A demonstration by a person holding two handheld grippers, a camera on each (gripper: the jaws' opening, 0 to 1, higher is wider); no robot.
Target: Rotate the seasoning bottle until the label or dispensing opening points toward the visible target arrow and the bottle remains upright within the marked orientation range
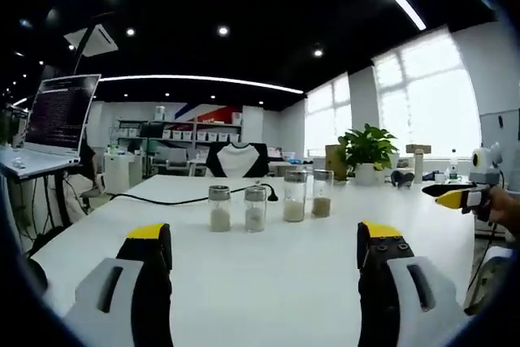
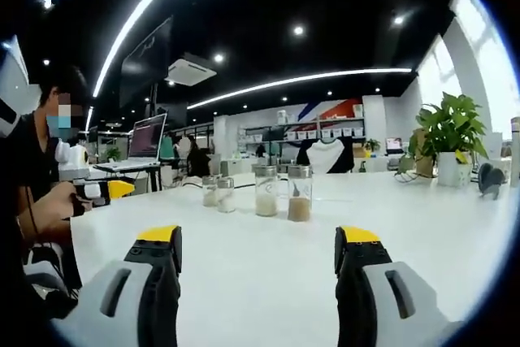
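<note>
White table (image 1: pixel 268 282) carries four glass seasoning bottles (image 1: pixel 268 205) in a loose row near its middle, all upright, well ahead of both your tongs. Your left tongs (image 1: pixel 264 253) are spread wide and hold nothing; your right tongs (image 2: pixel 258 253) are spread wide too, low over the table. A potted plant (image 1: pixel 367 152) stands at the far edge

Table (image 1: pixel 268 282): bears four bottles in a row, well beyond the near edge.
Short bottles (image 1: pixel 219 208) (image 1: pixel 255 208): left pair, side by side.
Tall bottles (image 1: pixel 294 197) (image 1: pixel 322 193): right pair, slightly farther.
Cable (image 1: pixel 162 199): behind the short bottles, running left.
Potted plant (image 1: pixel 367 152): far right.
Laptop (image 1: pixel 57 115): far left.
</note>
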